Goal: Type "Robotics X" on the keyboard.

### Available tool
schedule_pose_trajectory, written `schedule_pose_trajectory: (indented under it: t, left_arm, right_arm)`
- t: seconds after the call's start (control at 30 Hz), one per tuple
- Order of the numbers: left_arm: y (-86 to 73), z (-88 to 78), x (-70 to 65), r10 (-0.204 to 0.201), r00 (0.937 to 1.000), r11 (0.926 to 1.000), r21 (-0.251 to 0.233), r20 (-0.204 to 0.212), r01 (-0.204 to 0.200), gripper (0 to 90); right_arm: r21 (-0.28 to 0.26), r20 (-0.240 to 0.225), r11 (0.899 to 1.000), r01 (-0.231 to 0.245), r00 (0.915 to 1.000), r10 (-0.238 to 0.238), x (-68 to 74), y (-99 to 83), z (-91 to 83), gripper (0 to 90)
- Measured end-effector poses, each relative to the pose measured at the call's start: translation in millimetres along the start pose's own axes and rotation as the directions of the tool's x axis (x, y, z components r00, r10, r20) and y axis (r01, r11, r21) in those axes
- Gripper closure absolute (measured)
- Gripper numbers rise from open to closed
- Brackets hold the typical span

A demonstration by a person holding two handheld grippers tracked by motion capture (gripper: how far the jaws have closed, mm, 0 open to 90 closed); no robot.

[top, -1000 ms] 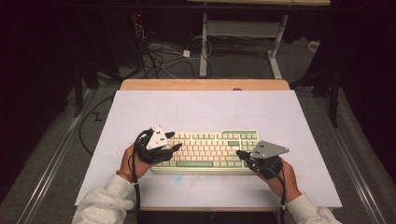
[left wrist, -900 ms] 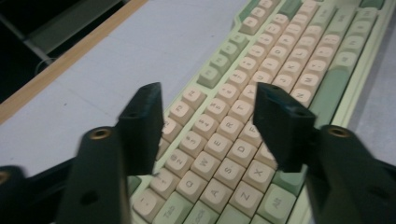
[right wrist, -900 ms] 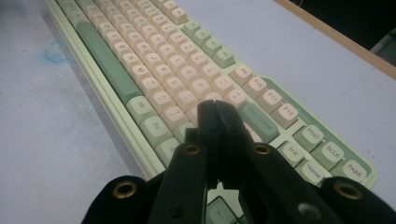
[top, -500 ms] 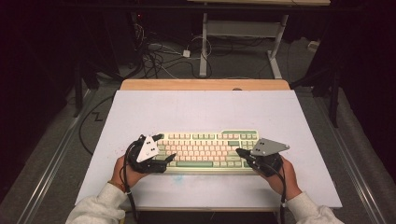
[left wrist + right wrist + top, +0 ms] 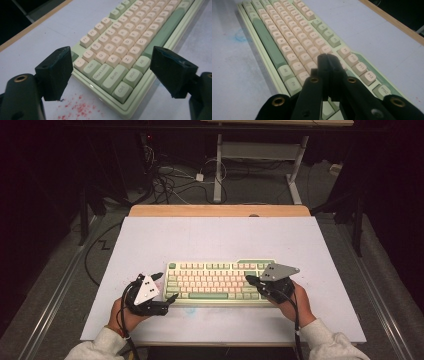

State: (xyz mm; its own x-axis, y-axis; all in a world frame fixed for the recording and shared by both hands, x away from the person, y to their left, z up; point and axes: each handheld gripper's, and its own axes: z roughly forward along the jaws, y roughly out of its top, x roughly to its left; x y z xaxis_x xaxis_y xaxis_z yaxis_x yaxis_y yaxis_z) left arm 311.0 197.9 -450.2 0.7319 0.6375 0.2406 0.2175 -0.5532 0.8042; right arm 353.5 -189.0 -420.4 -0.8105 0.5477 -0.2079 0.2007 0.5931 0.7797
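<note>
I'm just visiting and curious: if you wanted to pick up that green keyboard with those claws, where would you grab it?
Probably by its short ends. The keyboard lies flat on the table, long and low, so each end gives a thin edge to pinch. The left gripper, jaws just opened wide, faces the left end and could come in from there; the right gripper, shut, would open first and take the right end.

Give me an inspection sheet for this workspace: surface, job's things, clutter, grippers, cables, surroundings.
Surface: white table top with a wooden far edge; red specks by the keyboard's near left corner, a faint blue mark on its near side.
Job's things: green and cream keyboard, flat, near the front edge.
Clutter: nothing seen.
Grippers: left gripper has just been opening, jaws wide at the keyboard's left end, nothing between them; right gripper shut, tips over the keys at the right end.
Cables: tangle on the floor beyond the table.
Surroundings: dark room, metal table legs behind.
</note>
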Motion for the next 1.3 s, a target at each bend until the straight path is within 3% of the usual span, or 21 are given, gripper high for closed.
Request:
schedule_pose_trajectory:
  t: [0.3, 0.7, 1.3]
  left_arm:
    - [-9.2, -7.6, -1.5, -0.013, 0.9999, 0.9999, 0.01, 0.001, 0.013, 17.9]
    - [-9.5, -8.6, -1.4, -0.018, 0.9998, 0.9998, 0.004, 0.005, 0.018, 17.9]
    - [-9.5, -8.3, -1.5, -0.017, 0.9998, 0.9998, 0.006, 0.011, 0.017, 17.9]
  right_arm:
    - [0.025, -0.019, 0.999, 0.025, 0.9995, -0.024, 2.2, 10.5, 21.0, 90.0]
    - [0.066, -0.056, 0.997, 0.04, 0.9977, -0.037, 9.6, 25.6, 59.0, 90.0]
    - [0.12, -0.047, 0.992, 0.047, 0.998, -0.042, 8.8, 28.3, 79.4, 90.0]
